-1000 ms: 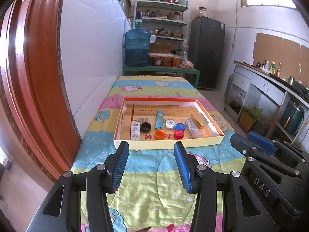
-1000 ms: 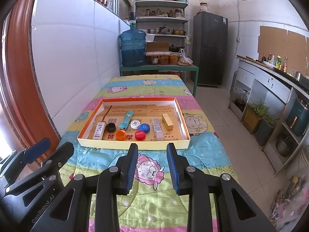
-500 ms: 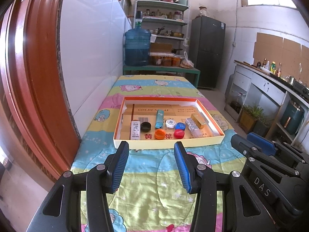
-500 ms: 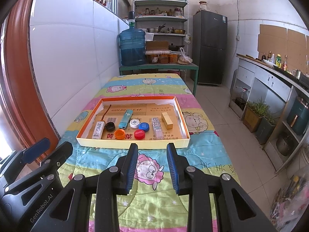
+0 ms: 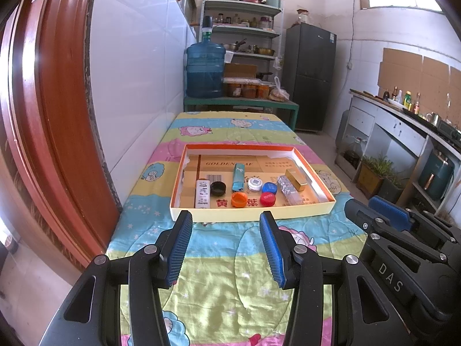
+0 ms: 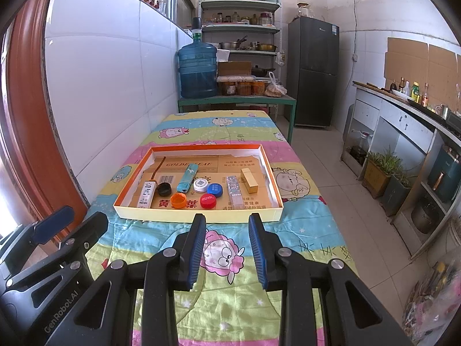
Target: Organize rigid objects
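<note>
left gripper (image 5: 224, 222) hovering released | right gripper (image 6: 227, 223) hovering released, narrower | tray (image 6: 198, 214) holding caps, boxes

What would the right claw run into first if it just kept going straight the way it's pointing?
Probably the cartoon-print cloth just short of the shallow box, or that box's near wall. The right claw is open, empty and angled downward; depth is hard to judge.

Side-by-side wrist views toward shared tray (image 5: 253, 212)
</note>
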A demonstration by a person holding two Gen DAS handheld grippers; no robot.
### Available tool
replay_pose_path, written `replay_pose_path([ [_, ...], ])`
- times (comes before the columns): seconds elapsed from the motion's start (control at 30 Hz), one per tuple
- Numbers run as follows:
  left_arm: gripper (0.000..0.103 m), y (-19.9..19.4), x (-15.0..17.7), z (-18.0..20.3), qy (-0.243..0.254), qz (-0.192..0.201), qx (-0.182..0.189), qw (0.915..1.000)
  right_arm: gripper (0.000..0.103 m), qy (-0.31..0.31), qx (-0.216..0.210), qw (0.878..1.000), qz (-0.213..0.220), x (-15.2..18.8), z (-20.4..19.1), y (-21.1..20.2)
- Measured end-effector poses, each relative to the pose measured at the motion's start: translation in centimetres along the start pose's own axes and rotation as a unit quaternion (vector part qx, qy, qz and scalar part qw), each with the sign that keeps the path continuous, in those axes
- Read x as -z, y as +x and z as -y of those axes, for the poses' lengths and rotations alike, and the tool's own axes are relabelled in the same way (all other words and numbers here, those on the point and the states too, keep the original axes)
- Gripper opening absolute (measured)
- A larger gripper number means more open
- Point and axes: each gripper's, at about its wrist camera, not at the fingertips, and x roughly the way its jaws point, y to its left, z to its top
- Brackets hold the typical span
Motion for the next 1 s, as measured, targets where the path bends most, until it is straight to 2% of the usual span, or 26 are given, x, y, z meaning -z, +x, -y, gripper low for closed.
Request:
replay_pose_path([
  [1.0, 0.050, 0.39, 0.39, -0.21, -0.001, -0.004, -0.002, 1.0000, 0.031, 0.002, -0.001, 1.000, -0.004, 0.28, 0.28, 0.17],
])
